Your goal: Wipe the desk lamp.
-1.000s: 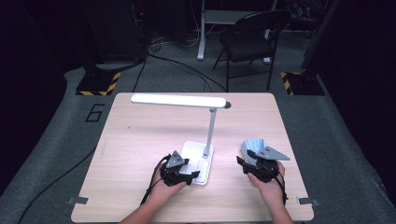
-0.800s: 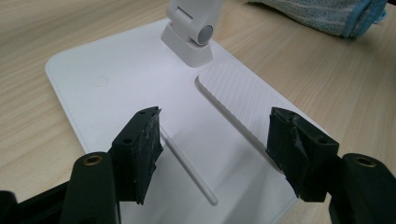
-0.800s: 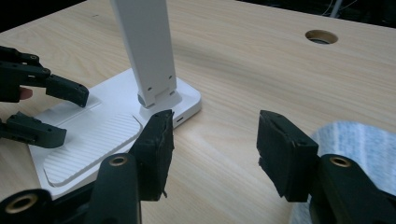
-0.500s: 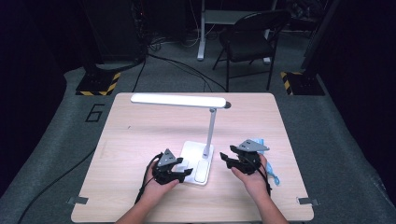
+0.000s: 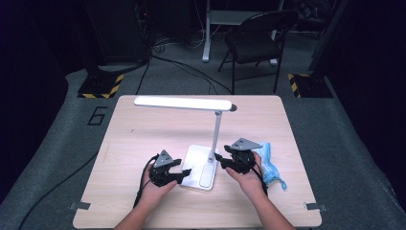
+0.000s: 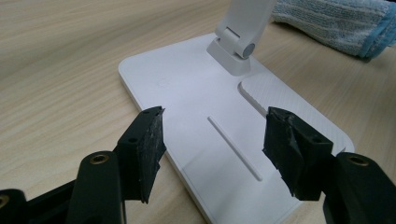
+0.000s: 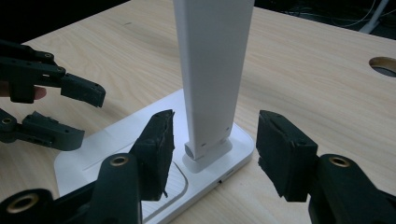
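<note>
A white desk lamp stands on the wooden table, with a flat base (image 5: pixel 201 165), an upright stem (image 5: pixel 216 134) and a long lit head (image 5: pixel 182 102). My left gripper (image 5: pixel 184 173) reaches in at the base's left edge. In the left gripper view its jaws (image 6: pixel 212 149) hover over the base (image 6: pixel 196 93); they have just been closing a little, but the pads press on nothing. My right gripper (image 5: pixel 221 160) stands to the right of the stem. Its open jaws (image 7: pixel 215 149) flank the foot of the stem (image 7: pixel 212 70) without touching it.
A blue cloth (image 5: pixel 268 165) lies crumpled on the table behind my right hand, also seen in the left gripper view (image 6: pixel 336 23). A round cable hole (image 7: pixel 384 65) sits in the tabletop. A chair (image 5: pixel 258 33) stands beyond the far edge.
My right gripper has moved left from above the blue cloth to the lamp's stem. My left gripper has shifted right toward the base, and its jaws have narrowed somewhat.
</note>
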`<state>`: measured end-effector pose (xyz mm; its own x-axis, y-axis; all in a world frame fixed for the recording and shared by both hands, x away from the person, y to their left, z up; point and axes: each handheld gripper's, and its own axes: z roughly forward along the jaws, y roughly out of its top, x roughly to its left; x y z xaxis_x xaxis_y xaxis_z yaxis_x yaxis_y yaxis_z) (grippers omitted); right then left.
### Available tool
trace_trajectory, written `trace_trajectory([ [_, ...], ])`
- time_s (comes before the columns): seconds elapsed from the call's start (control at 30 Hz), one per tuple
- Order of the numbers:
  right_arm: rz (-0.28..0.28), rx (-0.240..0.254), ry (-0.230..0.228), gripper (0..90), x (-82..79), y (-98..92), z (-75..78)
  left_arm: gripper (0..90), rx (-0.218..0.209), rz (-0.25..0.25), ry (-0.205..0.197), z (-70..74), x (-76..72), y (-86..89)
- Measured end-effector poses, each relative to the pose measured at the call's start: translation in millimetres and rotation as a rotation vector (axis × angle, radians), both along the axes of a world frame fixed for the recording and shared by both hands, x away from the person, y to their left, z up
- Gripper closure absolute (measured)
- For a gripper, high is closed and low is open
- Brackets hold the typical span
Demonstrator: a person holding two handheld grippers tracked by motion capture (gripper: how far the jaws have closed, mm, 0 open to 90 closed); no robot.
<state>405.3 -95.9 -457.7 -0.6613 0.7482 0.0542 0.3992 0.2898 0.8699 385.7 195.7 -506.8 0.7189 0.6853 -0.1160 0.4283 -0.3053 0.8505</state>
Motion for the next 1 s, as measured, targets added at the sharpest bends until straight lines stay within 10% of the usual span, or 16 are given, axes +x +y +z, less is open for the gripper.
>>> trace_trajectory([
  [1.0,-0.067,-0.037,-0.013,57.3,19.1,30.6,6.0,42.5,0.026,0.016,0.013,0.5,4.8,10.6],
])
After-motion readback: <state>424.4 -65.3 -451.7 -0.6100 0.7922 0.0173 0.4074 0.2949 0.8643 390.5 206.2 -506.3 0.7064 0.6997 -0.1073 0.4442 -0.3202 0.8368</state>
